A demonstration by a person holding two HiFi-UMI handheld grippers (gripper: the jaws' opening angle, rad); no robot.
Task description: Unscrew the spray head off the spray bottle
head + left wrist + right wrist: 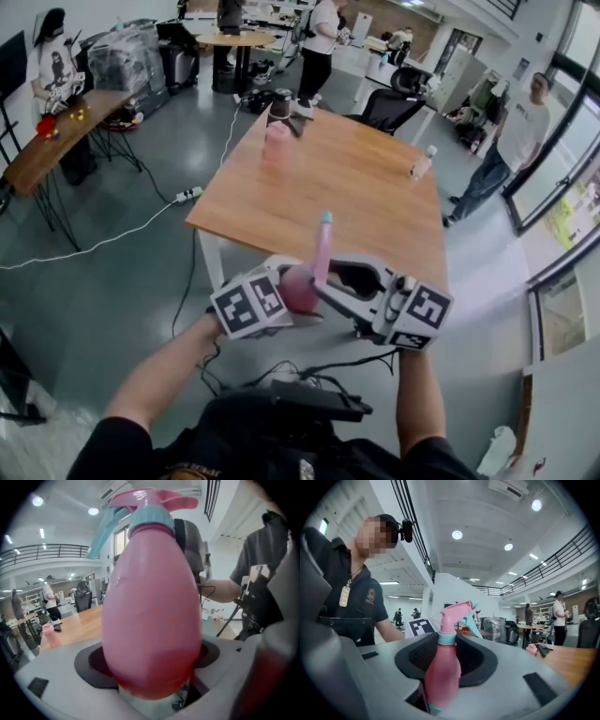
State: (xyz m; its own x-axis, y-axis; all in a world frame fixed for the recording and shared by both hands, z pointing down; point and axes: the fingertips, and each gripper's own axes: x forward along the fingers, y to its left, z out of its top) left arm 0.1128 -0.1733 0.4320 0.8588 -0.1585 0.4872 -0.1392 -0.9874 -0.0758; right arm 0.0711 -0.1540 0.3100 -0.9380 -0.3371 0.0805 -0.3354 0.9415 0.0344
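The pink spray bottle is held in the air over the floor, close to the table's near edge. In the left gripper view its egg-shaped body fills the gap between the jaws, so my left gripper is shut on the body. A pale blue collar and a pink spray head with a blue trigger top the bottle. My right gripper comes in from the right. In the right gripper view its jaws flank the collar with dark pad showing on both sides. The spray head rises just beyond them.
A wooden table lies ahead, carrying a pink cup, a dark tumbler and a small bottle. A black office chair stands behind it. A white cable crosses the floor on the left. People stand around the room.
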